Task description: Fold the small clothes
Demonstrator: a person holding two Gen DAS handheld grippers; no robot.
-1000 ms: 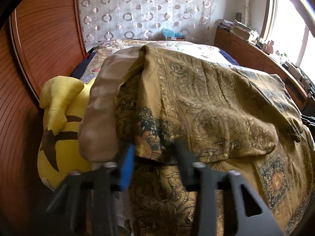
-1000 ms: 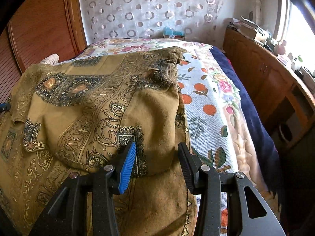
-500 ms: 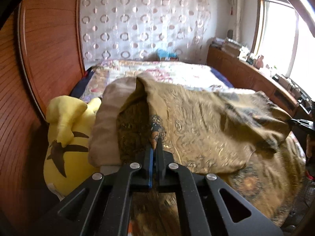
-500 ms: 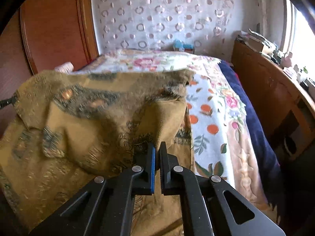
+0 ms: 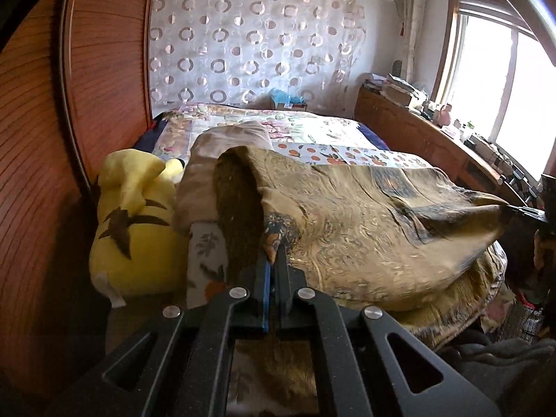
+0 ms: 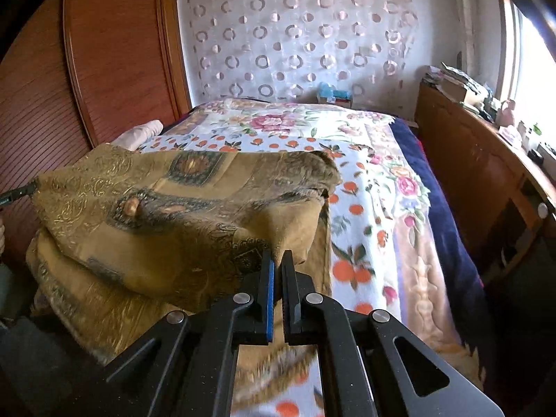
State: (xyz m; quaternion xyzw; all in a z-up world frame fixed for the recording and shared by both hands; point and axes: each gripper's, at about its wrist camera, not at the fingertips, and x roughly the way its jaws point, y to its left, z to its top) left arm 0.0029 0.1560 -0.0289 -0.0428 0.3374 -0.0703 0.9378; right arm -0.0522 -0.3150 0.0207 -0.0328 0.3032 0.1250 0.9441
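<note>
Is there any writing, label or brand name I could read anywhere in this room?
None can be read.
Blue box at the bed's far end: any print is too small and blurred.
Books and clutter on the wooden ledge: too small to tell.
Gold patterned cloth: ornament only, no letters.

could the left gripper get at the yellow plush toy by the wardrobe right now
Probably not as things stand. The left gripper is shut on the patterned cloth, so it would have to let go first. The yellow plush toy itself lies uncovered just to its left.
</note>
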